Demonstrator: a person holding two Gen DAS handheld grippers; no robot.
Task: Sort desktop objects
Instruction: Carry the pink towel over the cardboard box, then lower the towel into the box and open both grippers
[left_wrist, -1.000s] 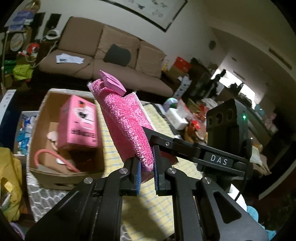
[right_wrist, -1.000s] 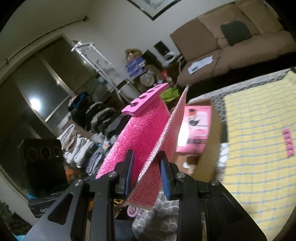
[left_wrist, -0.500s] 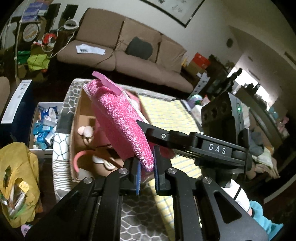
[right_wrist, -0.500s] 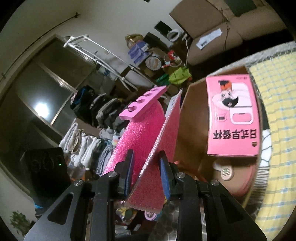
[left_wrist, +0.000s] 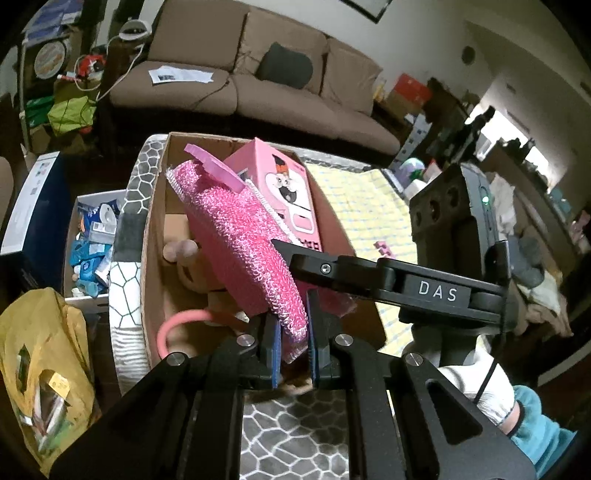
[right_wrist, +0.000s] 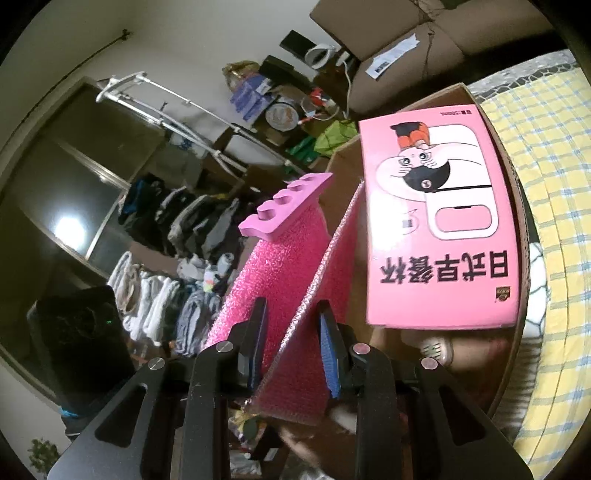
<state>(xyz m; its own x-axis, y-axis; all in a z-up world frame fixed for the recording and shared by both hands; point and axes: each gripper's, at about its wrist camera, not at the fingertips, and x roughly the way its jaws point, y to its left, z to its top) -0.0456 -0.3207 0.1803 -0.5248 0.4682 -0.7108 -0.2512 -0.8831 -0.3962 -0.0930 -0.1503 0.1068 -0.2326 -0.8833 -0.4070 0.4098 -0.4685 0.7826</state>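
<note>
Right gripper (right_wrist: 291, 347) pinches pink cloth (right_wrist: 295, 295) — pink box (right_wrist: 439, 236) beside.

Dim indoor light, both views. Bright glare from window (left_wrist: 517, 140) at right; reflected lamp spot on dark glass door (right_wrist: 68, 227). Strong fisheye bending, black vignetted corners. Near foreground slightly blurred.

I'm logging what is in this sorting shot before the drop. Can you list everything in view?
scrubbing cloth: 1, pink, pinched by both grippers above the box
foam toe separator: 1, pink, on the cloth's top edge
cardboard box: 1, brown, on the table
carton: 1, pink, inside the box
sofa: 1, brown, behind the table
left hand-held gripper: 1, black, shut on the cloth
right hand-held gripper: 1, black, shut on the cloth
</note>
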